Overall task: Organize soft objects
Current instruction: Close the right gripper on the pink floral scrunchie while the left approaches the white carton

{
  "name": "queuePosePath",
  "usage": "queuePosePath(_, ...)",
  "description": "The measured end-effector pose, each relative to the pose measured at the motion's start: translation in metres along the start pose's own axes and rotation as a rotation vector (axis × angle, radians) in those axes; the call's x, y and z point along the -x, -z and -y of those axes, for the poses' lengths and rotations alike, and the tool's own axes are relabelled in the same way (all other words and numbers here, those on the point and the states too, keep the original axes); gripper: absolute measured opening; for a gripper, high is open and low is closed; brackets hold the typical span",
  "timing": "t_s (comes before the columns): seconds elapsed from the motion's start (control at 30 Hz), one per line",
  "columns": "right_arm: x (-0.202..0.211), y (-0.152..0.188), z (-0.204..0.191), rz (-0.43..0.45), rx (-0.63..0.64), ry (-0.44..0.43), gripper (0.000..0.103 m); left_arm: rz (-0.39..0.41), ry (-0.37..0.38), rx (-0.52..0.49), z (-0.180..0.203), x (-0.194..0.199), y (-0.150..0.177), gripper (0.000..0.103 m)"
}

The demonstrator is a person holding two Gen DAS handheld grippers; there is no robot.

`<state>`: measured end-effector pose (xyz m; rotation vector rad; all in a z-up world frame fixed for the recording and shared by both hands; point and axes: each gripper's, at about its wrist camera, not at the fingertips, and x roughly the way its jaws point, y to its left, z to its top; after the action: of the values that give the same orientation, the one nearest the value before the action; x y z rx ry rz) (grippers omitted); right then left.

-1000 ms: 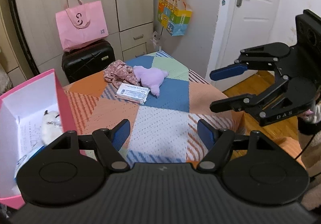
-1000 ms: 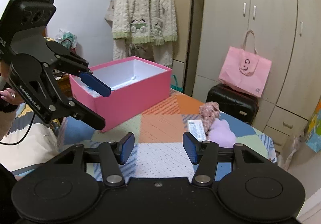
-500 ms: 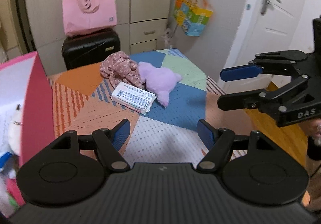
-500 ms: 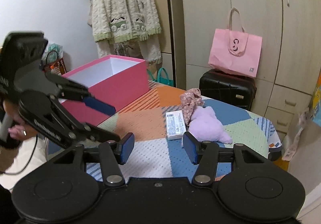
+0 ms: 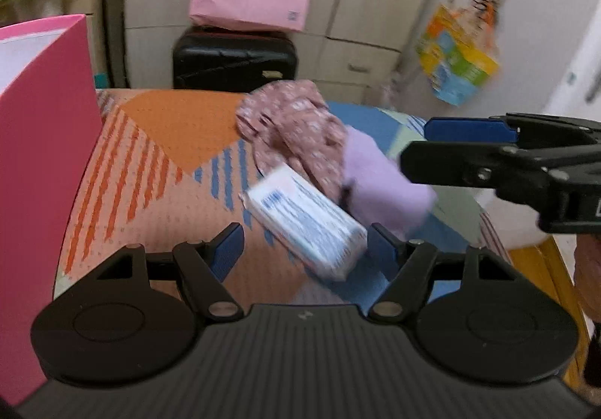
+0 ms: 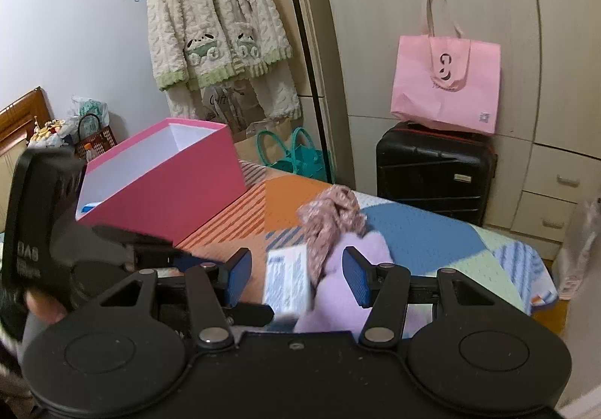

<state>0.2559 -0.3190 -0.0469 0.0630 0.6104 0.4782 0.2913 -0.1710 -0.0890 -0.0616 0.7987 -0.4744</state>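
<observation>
- Left tongs (image 5: 304, 253) gape wide above the desk (image 5: 180, 126), the white tissue pack (image 5: 306, 227) between their tips.
- Right tongs (image 6: 296, 278) are wide too, over the purple plush (image 6: 360, 257) and floral cloth (image 6: 330, 216).
- Only the right view shows the pink box (image 6: 169, 186) open on top.
- The box wall crowds the left edge.

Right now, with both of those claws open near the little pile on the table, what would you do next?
Probably ease the left gripper forward and close on the tissue pack: it lies between the open jaws, nearest of the pile, partly overlapping the lilac plush and floral cloth. The pink box stands open.
</observation>
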Motion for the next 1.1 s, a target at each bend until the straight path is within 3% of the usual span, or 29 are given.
queuePosePath(0.17, -0.040, -0.018, 0.009, -0.038, 0.023, -0.031, 0.059, 0.026, -0.056, 0.016, 0.002, -0.019, -0.007, 0.070)
queuePosePath(0.37, -0.084, -0.035, 0.015, -0.111, 0.059, 0.001, 0.059, 0.050, -0.112, 0.026, 0.011, -0.033, -0.003, 0.070)
queuePosePath(0.53, -0.108, -0.038, 0.030, -0.165, -0.013, -0.019, 0.059, 0.058, -0.148, -0.035, 0.014, -0.028, 0.003, 0.070)
queuePosePath(0.73, -0.122, -0.037, 0.038, -0.192, -0.044, -0.042, 0.058, 0.046, -0.149, -0.038, 0.003, -0.018, 0.007, 0.070)
queuePosePath(0.83, -0.130, -0.036, 0.036, -0.218, -0.028, -0.041, 0.046, 0.039, -0.137, -0.042, 0.001, -0.016, 0.006, 0.065)
queuePosePath(0.93, -0.135, -0.035, 0.030, -0.231, 0.014, -0.015, 0.019, 0.041, -0.140, -0.037, 0.000, -0.018, 0.006, 0.063)
queuePosePath(1.1, -0.123, -0.038, 0.020, -0.180, 0.022, -0.028, 0.013, 0.065, -0.119, -0.001, -0.007, -0.017, 0.009, 0.064)
